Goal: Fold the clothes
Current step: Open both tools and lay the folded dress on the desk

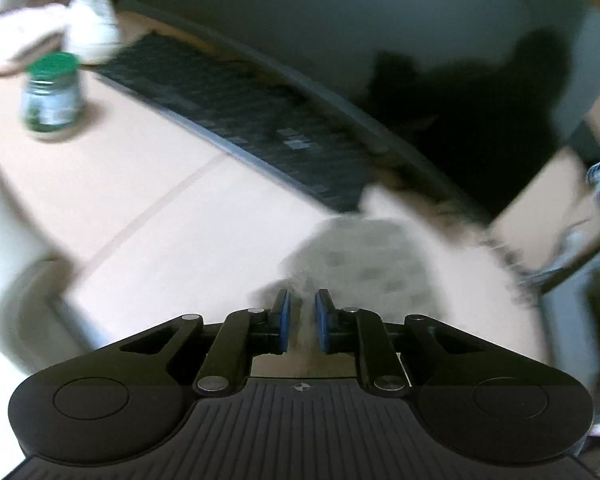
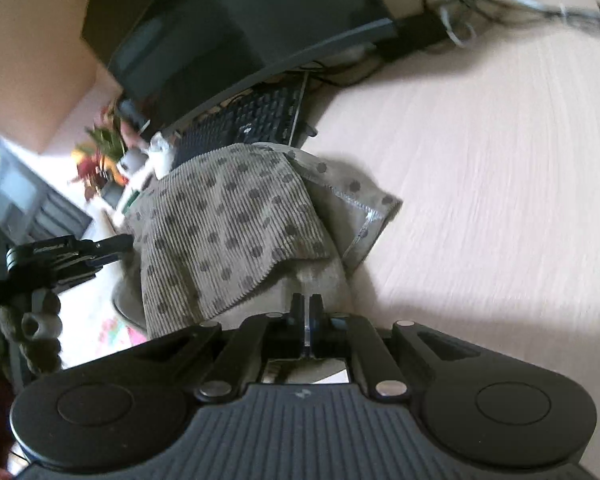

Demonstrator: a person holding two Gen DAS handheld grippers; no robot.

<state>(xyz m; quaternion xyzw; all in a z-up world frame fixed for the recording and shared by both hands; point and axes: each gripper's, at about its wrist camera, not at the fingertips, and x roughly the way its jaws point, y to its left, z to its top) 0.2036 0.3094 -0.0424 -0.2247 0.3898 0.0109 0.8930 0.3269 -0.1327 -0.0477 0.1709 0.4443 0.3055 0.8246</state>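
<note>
both grippers grasp the spotted garment: right gripper clenched on its edge at lower centre, left gripper pinching cloth between narrowly parted pads. one layer already lies doubled over another above the desk; the fold looks midway, with further folds and laying flat likely left.

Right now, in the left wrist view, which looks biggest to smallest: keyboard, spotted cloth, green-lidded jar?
1. keyboard
2. spotted cloth, though nearness to the camera enlarges it
3. green-lidded jar
</note>
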